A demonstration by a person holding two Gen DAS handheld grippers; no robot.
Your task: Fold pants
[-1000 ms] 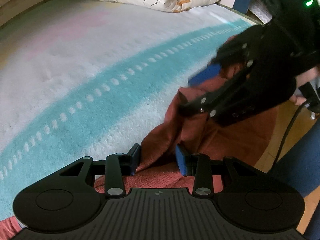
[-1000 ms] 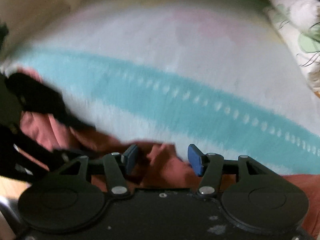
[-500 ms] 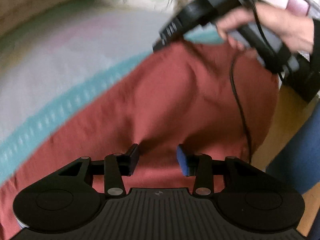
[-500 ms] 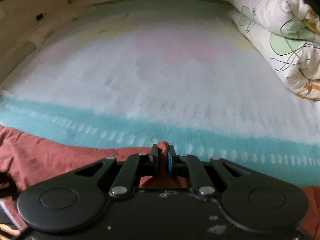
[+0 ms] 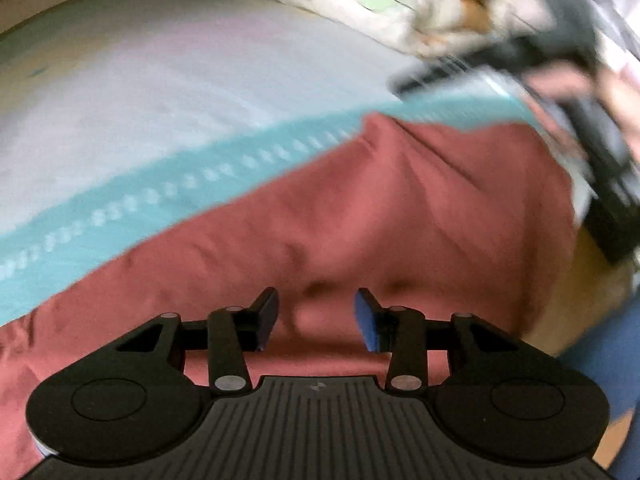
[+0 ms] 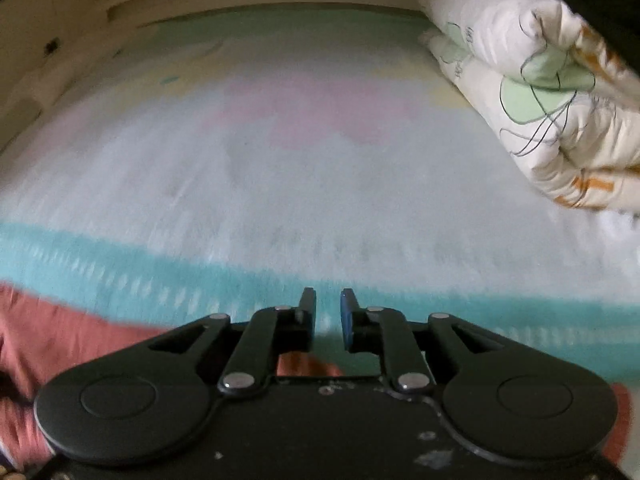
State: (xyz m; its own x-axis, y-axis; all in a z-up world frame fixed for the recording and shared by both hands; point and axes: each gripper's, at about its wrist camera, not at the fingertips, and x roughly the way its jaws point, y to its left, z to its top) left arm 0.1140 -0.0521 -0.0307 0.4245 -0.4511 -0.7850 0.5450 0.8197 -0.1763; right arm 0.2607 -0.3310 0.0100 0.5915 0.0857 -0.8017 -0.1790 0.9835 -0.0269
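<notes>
While lying spread over the near edge of the bed (image 5: 168, 92), pants (image 5: 360, 220) rust-red and rumpled, one corner pointing up into the teal stripe (image 5: 168, 196), part of the cloth draped off the bed's side toward the wood floor (image 5: 560, 332). Left gripper (image 5: 316, 318) low over the fabric, fingers (image 5: 266, 316) spread wide, nothing pinched between them, just a small bump of cloth showing in the gap. Right gripper (image 6: 328, 316) aimed across the bed toward the far wall, fingers (image 6: 347, 314) parted a little with only the stripe visible between, so released too; a bit of red cloth peeking out below them near the gripper body, not clamped. More pants along the lower left of the right view (image 6: 48, 344). Folded white quilt (image 6: 540, 104) with green and orange print sitting at the far right of the bed, well apart from the pants. Right gripper also visible in the left view, top right (image 5: 520, 64), very blurred, held by a hand (image 5: 568, 80).
</notes>
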